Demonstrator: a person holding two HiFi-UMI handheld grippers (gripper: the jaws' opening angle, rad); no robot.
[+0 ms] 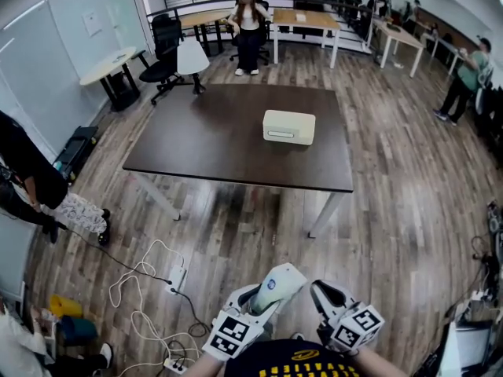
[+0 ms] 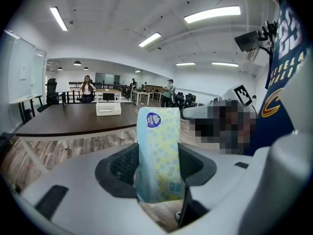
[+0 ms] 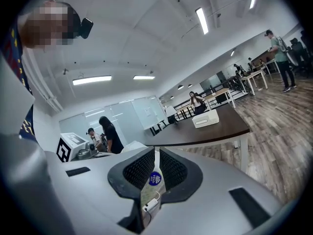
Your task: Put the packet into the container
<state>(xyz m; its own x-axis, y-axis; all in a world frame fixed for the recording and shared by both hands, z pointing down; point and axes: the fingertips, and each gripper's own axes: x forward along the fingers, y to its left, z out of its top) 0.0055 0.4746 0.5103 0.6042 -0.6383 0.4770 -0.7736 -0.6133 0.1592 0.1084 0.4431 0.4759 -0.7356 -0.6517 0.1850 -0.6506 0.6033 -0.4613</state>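
Observation:
A pale blue and yellow dotted packet (image 1: 277, 281) (image 2: 159, 151) with a round blue label stands upright between the jaws of my left gripper (image 1: 271, 290) (image 2: 159, 169), which is shut on it low over the floor. The white container (image 1: 288, 126) (image 2: 108, 108) (image 3: 205, 118) sits on the dark table (image 1: 212, 144), well ahead of both grippers. My right gripper (image 1: 321, 289) (image 3: 155, 166) hangs beside the left one with its jaws almost together. Only a narrow slit shows between them, with a small blue label in it.
White cables and a power strip (image 1: 174, 277) lie on the wooden floor at the left. A person (image 1: 31, 181) stands at the far left and another (image 1: 249, 18) sits beyond the table. Office chairs (image 1: 165, 49) and desks line the back.

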